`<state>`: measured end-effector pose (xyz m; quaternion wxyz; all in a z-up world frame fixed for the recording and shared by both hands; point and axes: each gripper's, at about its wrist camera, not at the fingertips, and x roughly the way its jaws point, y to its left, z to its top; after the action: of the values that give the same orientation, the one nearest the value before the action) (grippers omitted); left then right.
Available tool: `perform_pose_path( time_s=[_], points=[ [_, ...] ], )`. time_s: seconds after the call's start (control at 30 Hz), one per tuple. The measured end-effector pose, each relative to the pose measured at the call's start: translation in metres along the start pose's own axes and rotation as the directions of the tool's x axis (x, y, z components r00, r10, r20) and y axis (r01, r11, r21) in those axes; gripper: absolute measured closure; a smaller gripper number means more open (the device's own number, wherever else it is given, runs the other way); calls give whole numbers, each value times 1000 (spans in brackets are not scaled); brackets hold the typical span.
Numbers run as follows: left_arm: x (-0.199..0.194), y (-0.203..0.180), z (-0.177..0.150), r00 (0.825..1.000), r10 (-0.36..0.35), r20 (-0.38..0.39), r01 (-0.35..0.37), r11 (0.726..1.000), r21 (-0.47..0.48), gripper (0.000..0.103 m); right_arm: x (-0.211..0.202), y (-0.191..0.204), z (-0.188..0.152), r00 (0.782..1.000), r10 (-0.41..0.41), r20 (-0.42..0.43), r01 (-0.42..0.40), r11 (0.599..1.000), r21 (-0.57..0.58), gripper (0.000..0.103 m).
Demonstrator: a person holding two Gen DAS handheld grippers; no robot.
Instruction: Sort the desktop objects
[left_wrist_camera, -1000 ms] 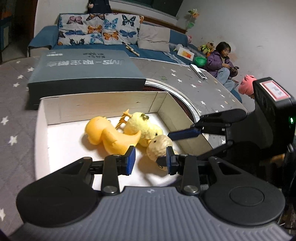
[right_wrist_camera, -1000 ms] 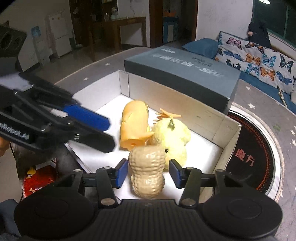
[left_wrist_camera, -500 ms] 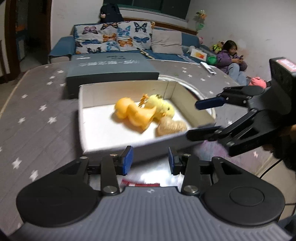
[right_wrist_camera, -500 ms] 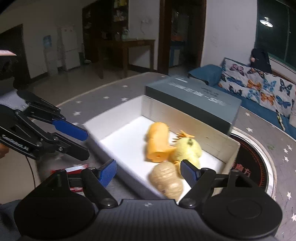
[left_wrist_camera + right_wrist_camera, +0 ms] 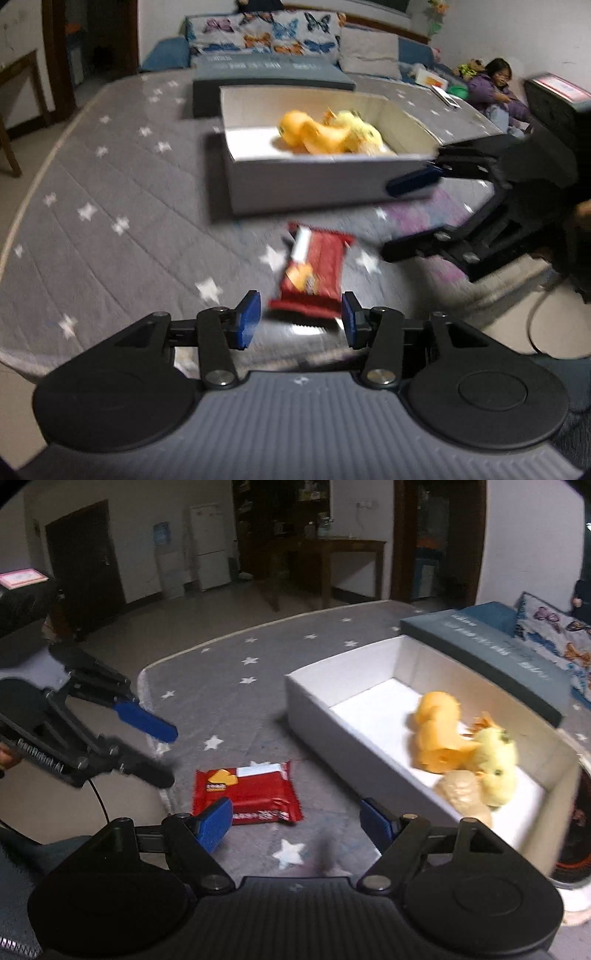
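A red snack packet point(image 5: 314, 266) point(image 5: 245, 790) lies flat on the star-patterned cloth, in front of the white box point(image 5: 303, 181) point(image 5: 332, 731). In the box lie an orange toy point(image 5: 314, 134) point(image 5: 436, 734), a yellow chick point(image 5: 360, 129) point(image 5: 495, 764) and a tan peanut toy point(image 5: 461, 794). My left gripper point(image 5: 299, 314) point(image 5: 162, 753) hovers just short of the packet's near end; its jaws are opening and hold nothing. To the packet's right, my right gripper point(image 5: 295, 819) point(image 5: 410, 218) is open and empty near the box's front corner.
A dark grey-blue lidded box point(image 5: 269, 72) point(image 5: 480, 646) stands behind the white box. The cloth-covered table point(image 5: 110, 184) ends close to both grippers. A round black hotplate point(image 5: 576, 830) lies right of the white box. Beyond the table, a person point(image 5: 498, 85) sits by the sofa.
The right gripper let go of the peanut toy in the box, opened wide and drew back. The left gripper pulled back out of the box to the red packet, its jaws spreading.
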<state>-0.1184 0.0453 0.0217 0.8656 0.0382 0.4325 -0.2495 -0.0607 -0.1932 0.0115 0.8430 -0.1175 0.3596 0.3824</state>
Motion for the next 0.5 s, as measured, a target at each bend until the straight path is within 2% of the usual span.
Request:
perform_pose_path(
  time_s=[0.07, 0.2, 0.5],
  points=[
    [6, -1, -5, 1000, -19, -25, 19, 1000, -3, 56, 7, 4, -1, 999, 46, -8, -46, 999, 5, 25],
    [21, 2, -11, 998, -40, -58, 38, 999, -25, 56, 20, 7, 1, 997, 67, -28, -67, 998, 4, 25],
    [38, 7, -6, 997, -59, -57, 57, 998, -33, 56, 39, 6, 1, 990, 127, -55, -124, 991, 55, 26]
  ],
)
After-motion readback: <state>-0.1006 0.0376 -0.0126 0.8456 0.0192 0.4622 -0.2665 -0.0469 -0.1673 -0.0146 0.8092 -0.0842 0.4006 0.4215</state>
